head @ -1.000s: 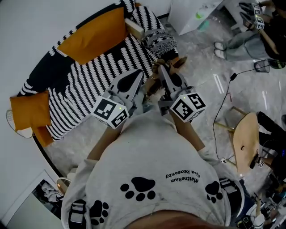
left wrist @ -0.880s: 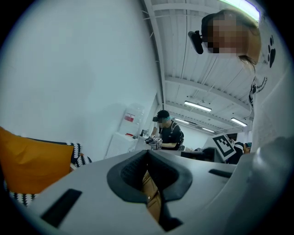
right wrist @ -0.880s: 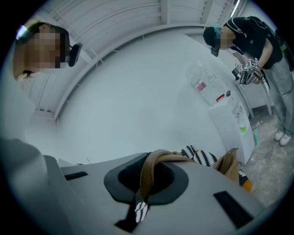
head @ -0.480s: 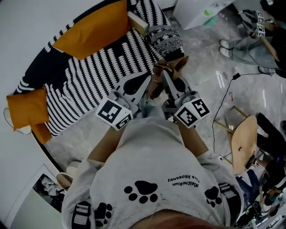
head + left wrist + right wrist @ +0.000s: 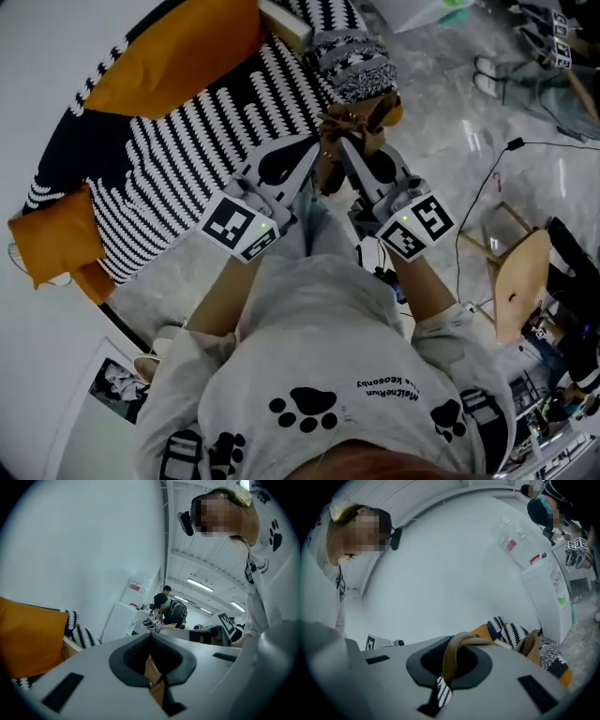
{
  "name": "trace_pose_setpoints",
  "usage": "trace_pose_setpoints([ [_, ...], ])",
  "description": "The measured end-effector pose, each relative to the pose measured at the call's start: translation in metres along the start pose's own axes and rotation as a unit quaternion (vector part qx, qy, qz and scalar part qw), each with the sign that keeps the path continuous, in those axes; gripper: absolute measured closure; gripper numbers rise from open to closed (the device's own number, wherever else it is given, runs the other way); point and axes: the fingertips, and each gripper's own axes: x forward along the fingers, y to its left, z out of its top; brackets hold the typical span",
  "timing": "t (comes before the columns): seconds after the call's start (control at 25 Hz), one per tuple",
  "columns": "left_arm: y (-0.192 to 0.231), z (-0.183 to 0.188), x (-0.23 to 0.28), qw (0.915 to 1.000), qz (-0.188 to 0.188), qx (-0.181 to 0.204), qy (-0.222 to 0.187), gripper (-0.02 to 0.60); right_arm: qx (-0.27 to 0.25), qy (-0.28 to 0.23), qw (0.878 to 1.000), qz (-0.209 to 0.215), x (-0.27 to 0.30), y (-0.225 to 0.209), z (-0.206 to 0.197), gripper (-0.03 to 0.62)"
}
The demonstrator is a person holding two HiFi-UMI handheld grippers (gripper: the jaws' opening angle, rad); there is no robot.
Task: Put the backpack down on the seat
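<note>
Holding noted: both grippers share the load. The left gripper (image 5: 314,150) is clamped on a brown strap (image 5: 152,677), which its own view shows pinched between the closed jaws. The right gripper (image 5: 349,148) is clamped on a brown loop (image 5: 457,653) with a striped tail. The two tips sit close together, probably so the load hangs level rather than swinging.

The backpack (image 5: 354,66), patterned black and white, hangs from these straps just past the tips, at the end of the striped seat (image 5: 187,150). I cannot tell whether it touches the fabric.

An orange cushion (image 5: 178,56) takes the back of the seat, so the free striped area in front looks like the landing spot.

Judgement: set-down not finished. The grip should hold until the seat takes the weight.
</note>
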Motion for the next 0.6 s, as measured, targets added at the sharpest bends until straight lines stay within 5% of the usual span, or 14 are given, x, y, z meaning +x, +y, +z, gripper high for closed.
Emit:
trace_pose_setpoints([
  [0.6,0.1,-0.058,0.066,0.9993,-0.025,-0.019,0.021,0.563,0.018,0.021,1.0,-0.008,0.069,-0.097,-0.046,0.563],
])
